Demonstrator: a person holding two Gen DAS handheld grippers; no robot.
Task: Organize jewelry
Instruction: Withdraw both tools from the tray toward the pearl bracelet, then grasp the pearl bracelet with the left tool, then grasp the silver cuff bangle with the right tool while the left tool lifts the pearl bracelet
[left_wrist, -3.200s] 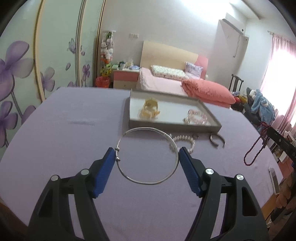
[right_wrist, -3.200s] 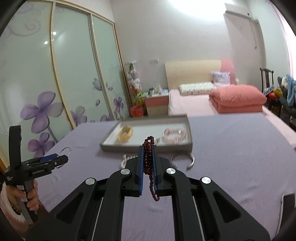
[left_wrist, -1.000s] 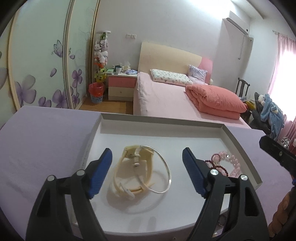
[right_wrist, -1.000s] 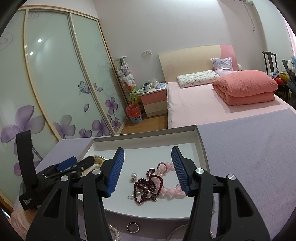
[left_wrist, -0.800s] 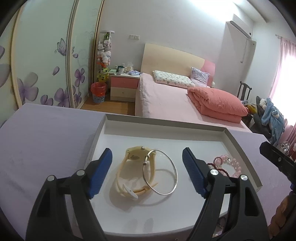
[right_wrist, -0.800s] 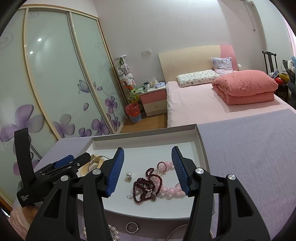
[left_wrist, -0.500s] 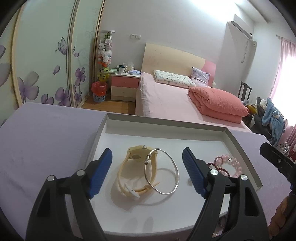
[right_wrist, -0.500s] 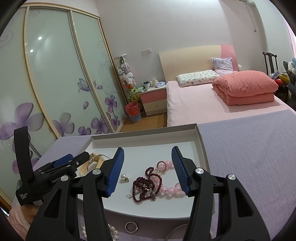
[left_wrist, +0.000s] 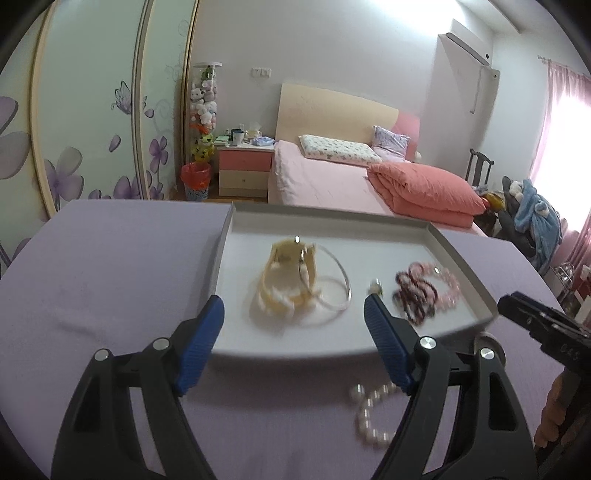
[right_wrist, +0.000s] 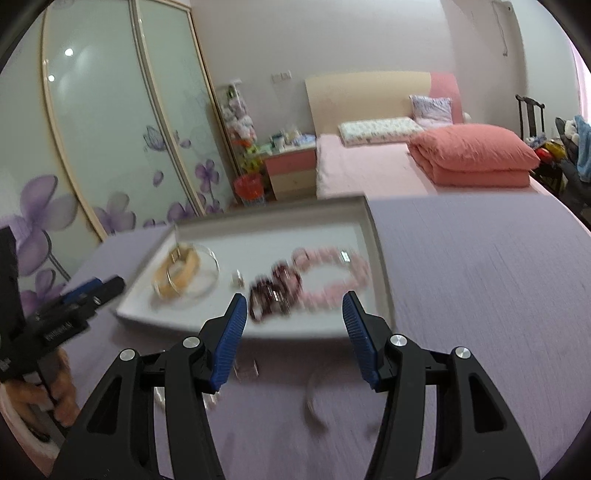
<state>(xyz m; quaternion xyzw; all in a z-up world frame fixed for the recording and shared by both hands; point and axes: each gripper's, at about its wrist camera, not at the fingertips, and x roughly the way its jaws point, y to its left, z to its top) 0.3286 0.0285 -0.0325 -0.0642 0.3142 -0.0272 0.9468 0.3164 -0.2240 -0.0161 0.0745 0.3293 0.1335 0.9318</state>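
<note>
A grey tray (left_wrist: 461, 258) (right_wrist: 380, 258) on the purple table holds a cream watch (left_wrist: 284, 280) (right_wrist: 181, 271), a silver bangle (left_wrist: 340, 280) (right_wrist: 210, 269), a dark red bead string (left_wrist: 415, 291) (right_wrist: 275, 290), a pink bead bracelet (left_wrist: 448, 284) (right_wrist: 332, 273) and a small pearl piece (left_wrist: 376, 286) (right_wrist: 237, 277). My left gripper (left_wrist: 293, 314) is open and empty, just in front of the tray. My right gripper (right_wrist: 293, 312) is open and empty over the tray's near edge. A pearl bracelet (left_wrist: 369, 413) lies on the table in front of the tray.
A small ring (right_wrist: 246, 369) and a silver open bangle (right_wrist: 314, 398) lie on the purple table (left_wrist: 110, 277) before the tray, blurred. A bed, a nightstand and sliding wardrobe doors stand beyond the table.
Both grippers let go of the bangle and the red beads into the tray, then pulled back towards the near side. The view now is motion-blurred.
</note>
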